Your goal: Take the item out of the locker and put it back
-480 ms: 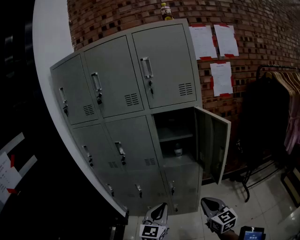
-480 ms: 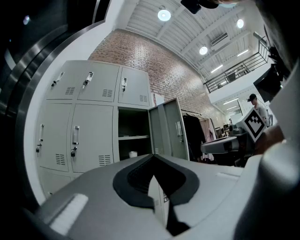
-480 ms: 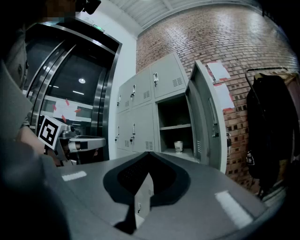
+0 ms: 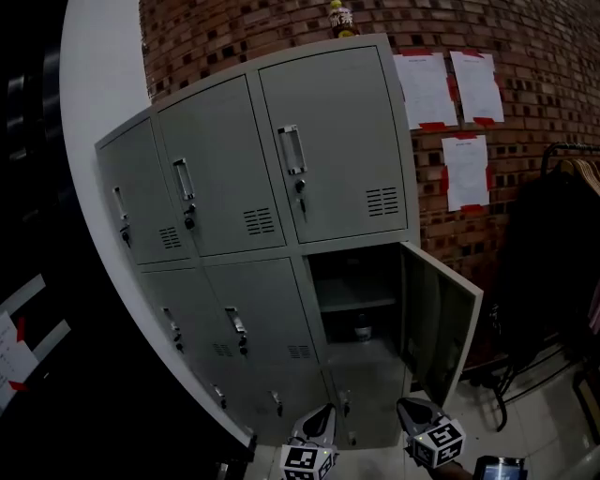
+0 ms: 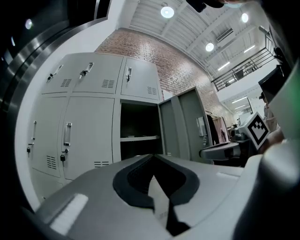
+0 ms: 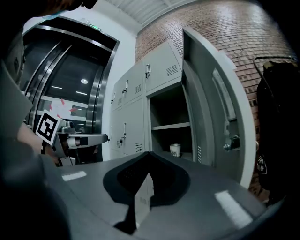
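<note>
A grey bank of lockers (image 4: pixel 281 244) stands against the brick wall. One middle-row compartment has its door (image 4: pixel 442 323) swung open to the right. Inside, below a shelf (image 4: pixel 354 304), sits a small white cup (image 4: pixel 362 330), which shows in the right gripper view too (image 6: pixel 175 149). My left gripper (image 4: pixel 319 424) and right gripper (image 4: pixel 411 411) hang low in the head view, in front of the bottom lockers and well short of the cup. Both have their jaws together with nothing between them. The open compartment (image 5: pixel 138 136) is also in the left gripper view.
A bottle (image 4: pixel 340 19) stands on top of the lockers. Paper sheets (image 4: pixel 466 172) are taped to the brick wall at the right. A clothes rack with dark garments (image 4: pixel 553 262) stands right of the open door. A dark elevator front (image 6: pixel 70 98) lies left.
The head view has moved closer to the lockers and slightly up; the open compartment looks larger. Both grippers stay low in much the same places.
</note>
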{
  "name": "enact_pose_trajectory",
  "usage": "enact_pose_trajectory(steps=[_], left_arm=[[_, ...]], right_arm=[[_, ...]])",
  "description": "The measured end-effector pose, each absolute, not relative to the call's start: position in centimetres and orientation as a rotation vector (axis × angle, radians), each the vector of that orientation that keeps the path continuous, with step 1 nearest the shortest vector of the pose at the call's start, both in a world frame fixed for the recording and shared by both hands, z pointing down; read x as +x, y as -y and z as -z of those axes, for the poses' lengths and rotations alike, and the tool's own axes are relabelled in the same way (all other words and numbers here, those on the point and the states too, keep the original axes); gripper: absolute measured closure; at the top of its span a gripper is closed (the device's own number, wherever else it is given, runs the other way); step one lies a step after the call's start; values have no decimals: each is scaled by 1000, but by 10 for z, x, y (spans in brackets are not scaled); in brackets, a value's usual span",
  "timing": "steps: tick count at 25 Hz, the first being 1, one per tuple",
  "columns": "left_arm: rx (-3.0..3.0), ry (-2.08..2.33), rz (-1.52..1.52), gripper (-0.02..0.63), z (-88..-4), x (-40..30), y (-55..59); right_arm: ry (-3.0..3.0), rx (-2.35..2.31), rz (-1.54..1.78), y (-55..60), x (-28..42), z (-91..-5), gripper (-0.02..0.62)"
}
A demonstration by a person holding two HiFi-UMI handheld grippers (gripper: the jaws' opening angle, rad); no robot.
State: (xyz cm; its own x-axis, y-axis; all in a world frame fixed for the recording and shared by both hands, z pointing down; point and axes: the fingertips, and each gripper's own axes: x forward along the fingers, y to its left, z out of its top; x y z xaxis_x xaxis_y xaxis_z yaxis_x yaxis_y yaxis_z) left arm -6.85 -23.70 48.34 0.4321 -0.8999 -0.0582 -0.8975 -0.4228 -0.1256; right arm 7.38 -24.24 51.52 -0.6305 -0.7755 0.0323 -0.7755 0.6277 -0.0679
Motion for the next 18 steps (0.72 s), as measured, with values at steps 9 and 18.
enact_pose_trajectory(steps=[9, 18], left_arm=[[-2591, -1549, 41, 603, -501, -84, 349], [-2681, -1535, 91, 603, -508, -112, 439]], right_arm=[[-2818, -1415, 118, 348, 46, -532, 595], [-2815, -1493, 154, 447, 12, -544, 561]])
